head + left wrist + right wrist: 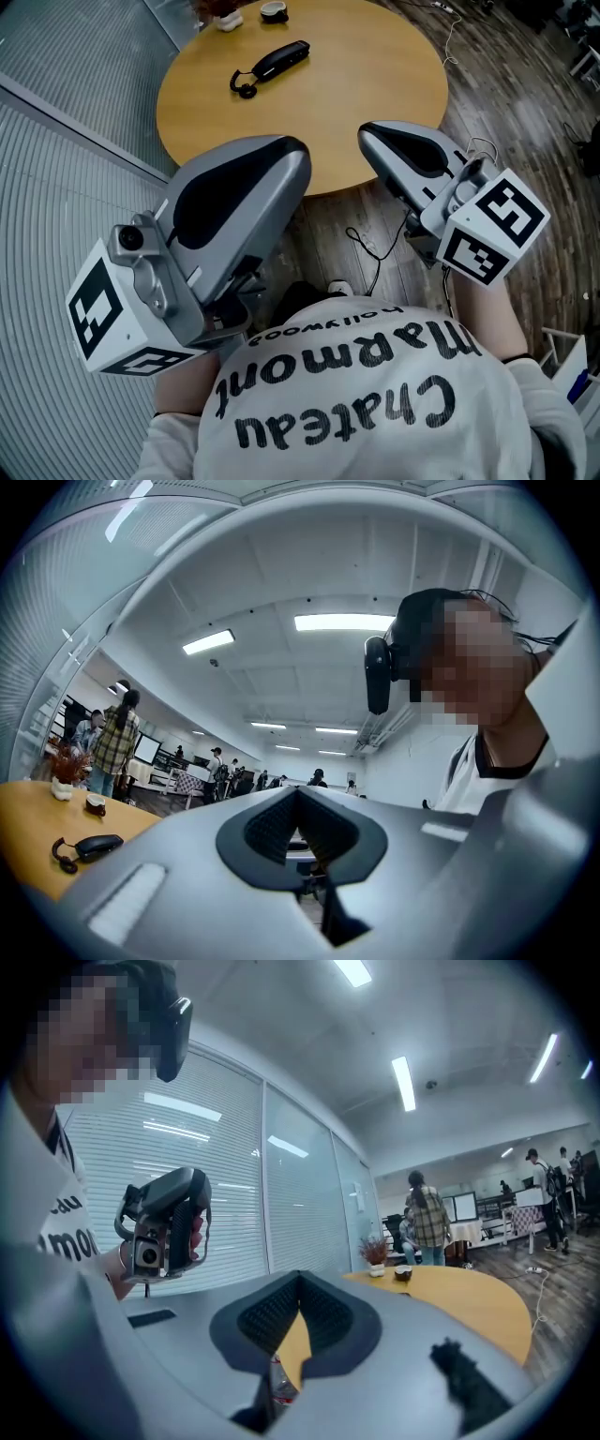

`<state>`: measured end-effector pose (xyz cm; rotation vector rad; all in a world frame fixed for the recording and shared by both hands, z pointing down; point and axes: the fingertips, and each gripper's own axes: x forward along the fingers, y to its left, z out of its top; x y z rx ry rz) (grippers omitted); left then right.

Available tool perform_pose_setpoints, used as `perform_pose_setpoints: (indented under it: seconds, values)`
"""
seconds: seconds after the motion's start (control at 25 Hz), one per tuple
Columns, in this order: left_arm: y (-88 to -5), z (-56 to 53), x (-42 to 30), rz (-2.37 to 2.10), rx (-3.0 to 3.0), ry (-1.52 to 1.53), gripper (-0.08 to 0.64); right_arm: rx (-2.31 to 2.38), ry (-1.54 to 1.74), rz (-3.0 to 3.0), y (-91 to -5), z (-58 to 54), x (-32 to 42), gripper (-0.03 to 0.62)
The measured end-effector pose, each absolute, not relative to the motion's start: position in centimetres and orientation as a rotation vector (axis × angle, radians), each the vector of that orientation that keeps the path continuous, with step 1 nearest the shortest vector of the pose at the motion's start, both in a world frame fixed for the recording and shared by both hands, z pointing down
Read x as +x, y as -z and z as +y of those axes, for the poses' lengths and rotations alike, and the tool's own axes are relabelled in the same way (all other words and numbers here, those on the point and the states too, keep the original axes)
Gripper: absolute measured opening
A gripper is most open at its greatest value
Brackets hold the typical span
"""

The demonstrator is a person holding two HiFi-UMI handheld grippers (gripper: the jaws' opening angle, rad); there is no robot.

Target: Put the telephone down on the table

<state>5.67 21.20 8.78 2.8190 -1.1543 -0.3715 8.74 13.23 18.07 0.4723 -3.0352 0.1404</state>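
I hold my left tongs [289, 150] and right tongs [370, 136] near my chest, pointing at the worktop [375, 84], both closed on nothing. The phone [272, 64] lies there, well apart from them; the right gripper view misses it.

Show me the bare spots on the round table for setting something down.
The table is bare across its near half and right side, from the telephone to the near rim. Crowded only at the far rim: a plant pot and a bowl behind the telephone.
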Motion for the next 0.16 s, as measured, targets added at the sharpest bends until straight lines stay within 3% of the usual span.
perform_pose_setpoints:
  seconds: [0.16]
  values:
    - [-9.41, 21.43, 5.78, -1.154, 2.819, 0.371, 0.009, 0.473, -0.132, -3.035, -18.55, 13.53, 8.85, 0.014]
